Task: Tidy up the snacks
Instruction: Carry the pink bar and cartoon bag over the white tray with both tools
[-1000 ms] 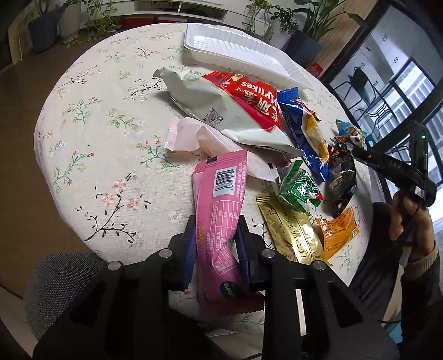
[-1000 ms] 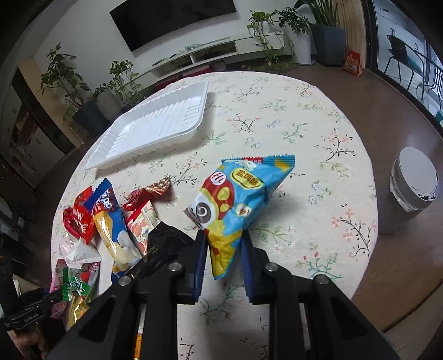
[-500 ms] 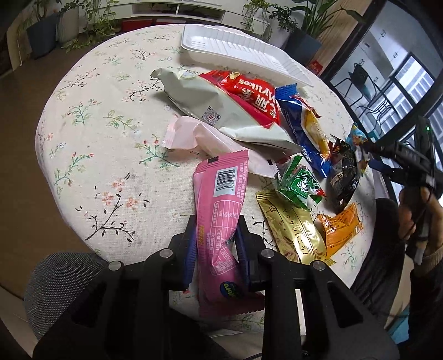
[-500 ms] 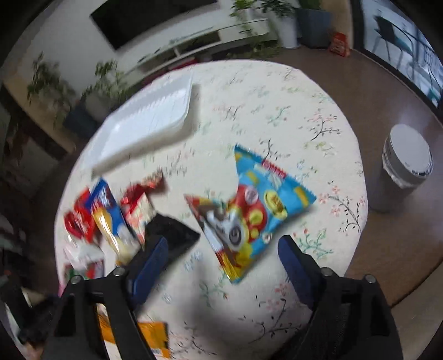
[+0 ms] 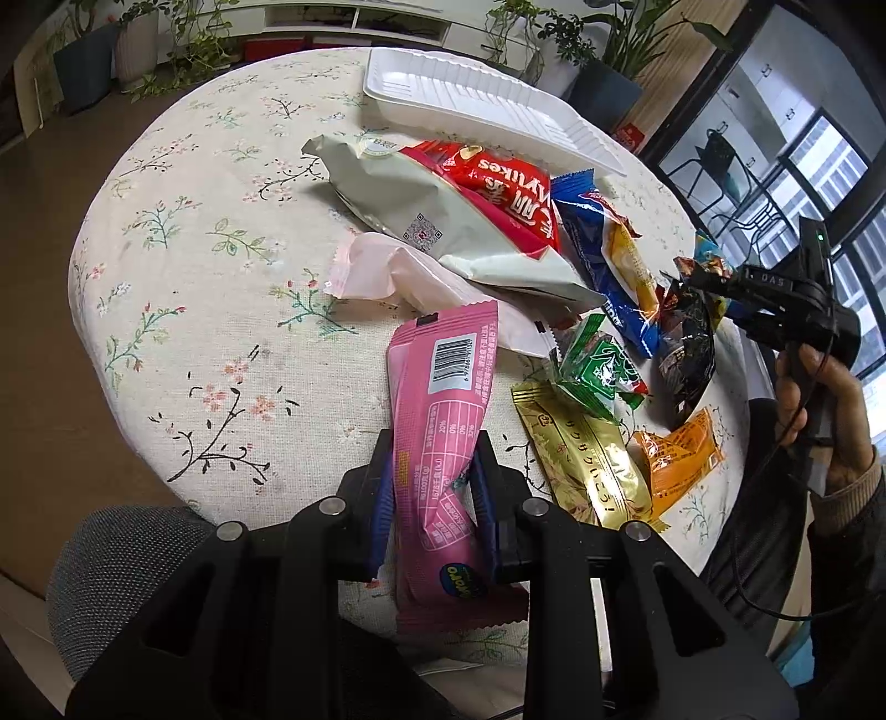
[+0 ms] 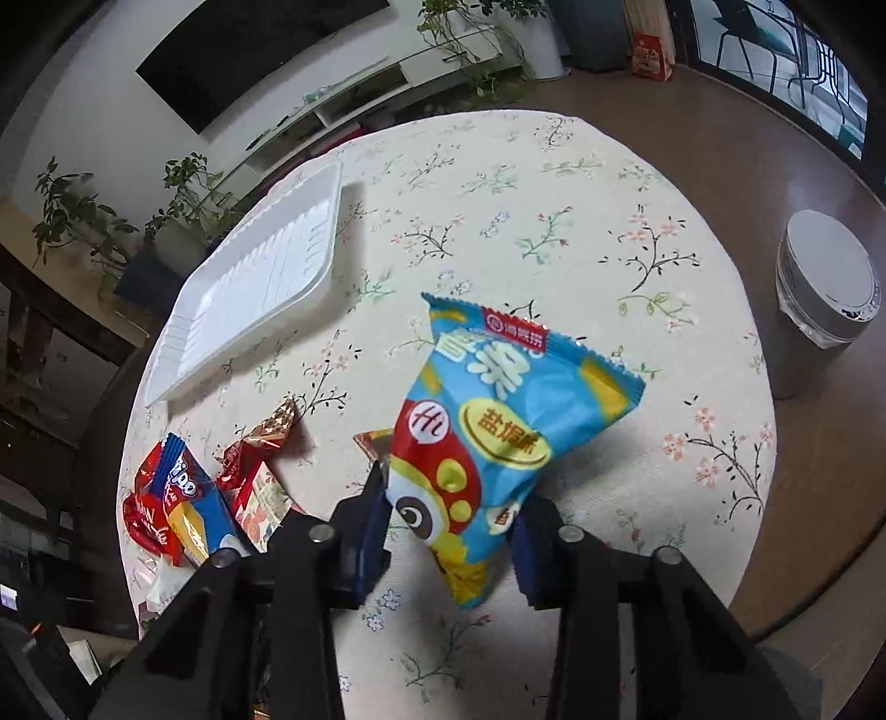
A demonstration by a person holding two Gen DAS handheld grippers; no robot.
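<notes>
Right claw [image 6: 451,531] reopened around blue packet [image 6: 498,437]; left claw [image 5: 434,498] unchanged.

My round table [image 6: 581,210] has a cloth with little flowers. The floor [image 6: 692,111] is brown. A black TV [image 6: 243,50] hangs on the white wall, with green plants [image 6: 188,188] nearby. Big windows [image 5: 803,155] let light in.
</notes>
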